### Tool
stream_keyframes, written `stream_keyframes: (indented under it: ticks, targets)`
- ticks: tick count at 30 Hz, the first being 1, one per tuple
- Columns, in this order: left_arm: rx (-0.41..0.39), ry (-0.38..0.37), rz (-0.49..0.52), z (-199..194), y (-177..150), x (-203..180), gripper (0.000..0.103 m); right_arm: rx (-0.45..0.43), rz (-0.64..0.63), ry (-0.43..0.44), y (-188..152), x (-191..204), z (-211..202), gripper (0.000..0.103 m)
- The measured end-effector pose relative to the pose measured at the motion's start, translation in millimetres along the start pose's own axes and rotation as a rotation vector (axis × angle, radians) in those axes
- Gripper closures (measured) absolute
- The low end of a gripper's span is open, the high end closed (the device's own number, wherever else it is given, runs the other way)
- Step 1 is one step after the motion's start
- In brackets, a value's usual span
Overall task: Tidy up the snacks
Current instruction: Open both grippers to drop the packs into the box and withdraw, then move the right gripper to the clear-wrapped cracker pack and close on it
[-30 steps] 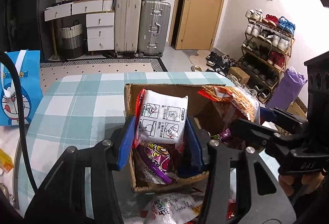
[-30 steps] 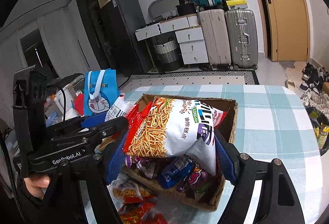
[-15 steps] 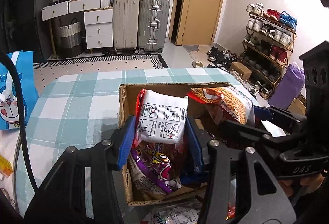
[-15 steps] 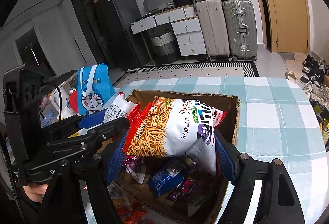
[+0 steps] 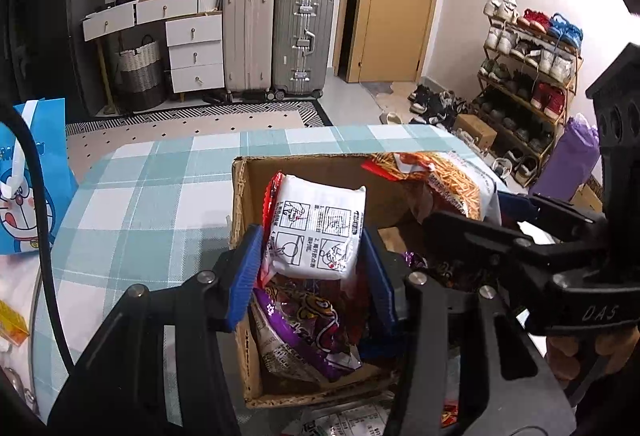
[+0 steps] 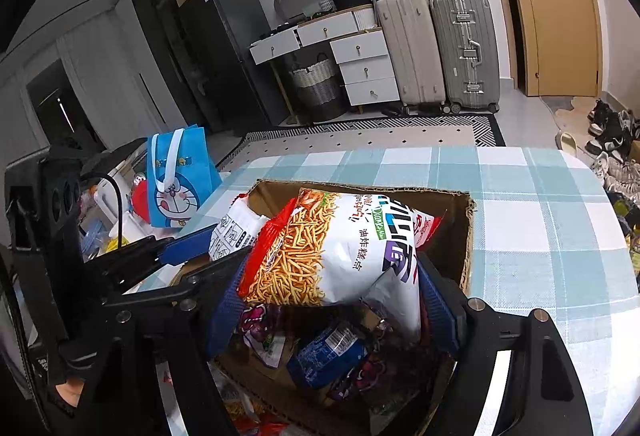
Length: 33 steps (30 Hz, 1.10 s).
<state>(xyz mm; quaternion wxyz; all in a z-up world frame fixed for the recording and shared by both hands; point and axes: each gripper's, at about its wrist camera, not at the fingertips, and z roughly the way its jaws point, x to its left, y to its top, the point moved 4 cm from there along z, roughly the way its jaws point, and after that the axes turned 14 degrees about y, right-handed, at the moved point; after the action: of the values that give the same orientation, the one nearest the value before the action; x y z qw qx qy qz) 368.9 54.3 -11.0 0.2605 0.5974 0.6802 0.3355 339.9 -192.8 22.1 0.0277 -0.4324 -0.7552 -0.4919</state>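
Note:
A brown cardboard box (image 5: 304,166) (image 6: 464,232) sits on the checked tablecloth and holds several snack packets. My left gripper (image 5: 314,272) is shut on a white noodle packet (image 5: 316,232) and holds it above the box's left half. My right gripper (image 6: 332,296) is shut on a large orange-and-white snack-stick bag (image 6: 340,252) above the box; this bag also shows in the left wrist view (image 5: 436,184). A purple packet (image 5: 308,328) and a blue packet (image 6: 328,352) lie inside the box.
A blue cartoon tote bag (image 5: 30,180) (image 6: 176,176) stands at the table's left edge. More snack packets (image 5: 340,420) lie on the table in front of the box. Suitcases (image 5: 280,40), drawers and a shoe rack (image 5: 528,76) stand beyond the table.
Both grippers have lifted a little with their packets still held, so more of the box's inside and its contents show beneath them.

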Motion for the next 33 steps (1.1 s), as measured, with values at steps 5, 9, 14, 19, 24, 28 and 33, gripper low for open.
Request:
stream_keyframes:
  ticks: [5, 9, 14, 19, 24, 28, 33]
  targets:
    - [-0.002, 0.014, 0.021, -0.5, -1.4, -3.4, 0.056, 0.005, 0.005, -0.007, -0.2, -1.5, 0.8, 0.023]
    - [0.002, 0.005, 0.009, -2.5, -1.2, -2.4, 0.054, 0.010, 0.002, -0.004, -1.2, -1.0, 0.6, 0.023]
    - [0.014, -0.031, 0.002, -13.8, -2.7, -3.0, 0.033, 0.002, 0.004, 0.001, -2.4, 0.0, -8.6, 0.019]
    - [-0.029, -0.031, 0.011, -41.8, -7.4, -3.5, 0.017, -0.042, -0.018, -0.004, -6.6, 8.1, -34.7, 0.007]
    - [-0.048, -0.029, 0.007, -75.4, -22.8, 6.0, 0.001, -0.078, -0.037, -0.015, -26.1, 22.2, -71.2, 0.001]
    - [-0.069, -0.004, 0.001, -107.1, -40.9, 16.1, 0.001, -0.074, -0.051, -0.034, -46.6, 31.6, -92.5, 0.001]
    - [-0.077, 0.003, 0.000, -139.8, -67.1, 28.8, 0.001, -0.065, -0.070, -0.079, -69.2, 43.3, -113.7, 0.001]
